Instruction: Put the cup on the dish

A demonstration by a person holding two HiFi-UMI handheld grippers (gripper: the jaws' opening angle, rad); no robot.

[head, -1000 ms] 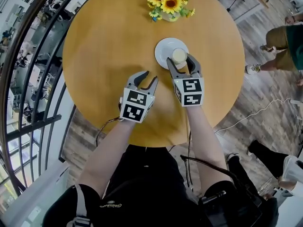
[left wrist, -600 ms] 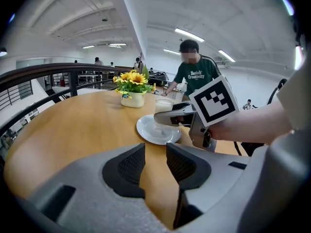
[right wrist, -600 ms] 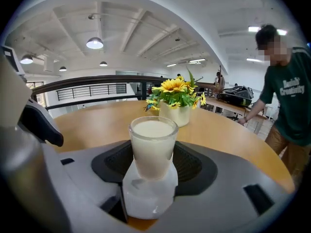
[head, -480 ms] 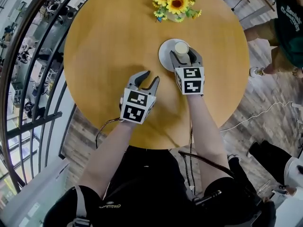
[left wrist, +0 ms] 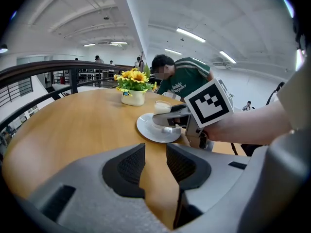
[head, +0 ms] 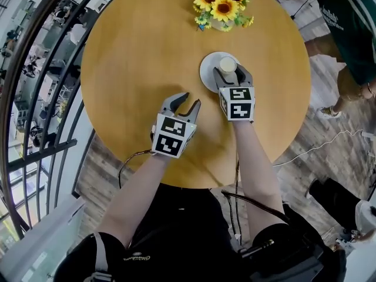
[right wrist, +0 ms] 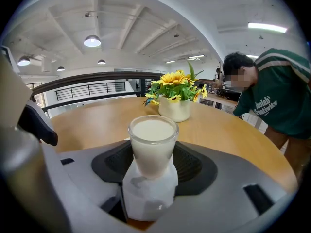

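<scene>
A glass cup of milk (head: pixel 228 65) with a white faceted base stands over the right part of the white dish (head: pixel 209 69). My right gripper (head: pixel 230 71) is shut on the cup (right wrist: pixel 152 142), one pad on each side of it. In the left gripper view the cup (left wrist: pixel 162 107) sits low over the dish (left wrist: pixel 148 128); whether it touches, I cannot tell. My left gripper (head: pixel 191 100) rests open on the table to the lower left, nothing between its pads (left wrist: pixel 127 168).
A vase of sunflowers (head: pixel 223 4) stands behind the dish, near the far edge of the round wooden table (head: pixel 135 51). A person in a green shirt (head: pixel 343 22) bends beside the table at the upper right. A black railing (head: pixel 35 98) runs along the left.
The right gripper's jaws have drawn closer round the cup, which now sits further in over the dish. The person in green has come up to the table. The left gripper has hardly moved.
</scene>
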